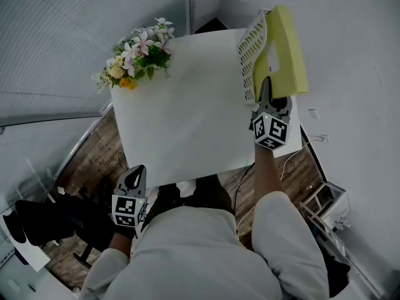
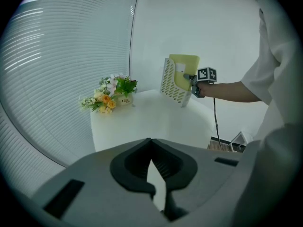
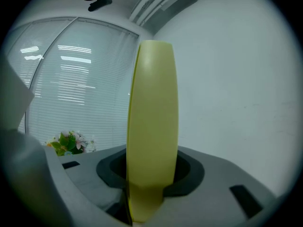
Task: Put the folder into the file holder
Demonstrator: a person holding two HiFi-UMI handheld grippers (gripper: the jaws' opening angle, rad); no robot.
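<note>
Head view showed a white square table (image 1: 187,105) set in a corner, with slatted blinds (image 1: 62,36) on the left, a plain white wall (image 1: 350,42) on the right and wood floor (image 1: 94,155) below. The folder (image 1: 284,49) was pale yellow and thick, with a rounded top. It stood tilted at the table's far right edge, pressed against the white perforated file holder (image 1: 250,49) and rising above it. Whether its lower edge sat inside the holder could not be told.

The right gripper (image 1: 267,92) had its jaws clamped on the folder's near edge. The left gripper (image 1: 133,175) hung low off the table's near edge, beside the person's body, with its jaws narrowly apart and nothing between them.

A bunch of flowers (image 1: 136,58) sat at the far left corner, well apart from the holder. Cables (image 1: 294,158) trailed on the floor under the right arm.
</note>
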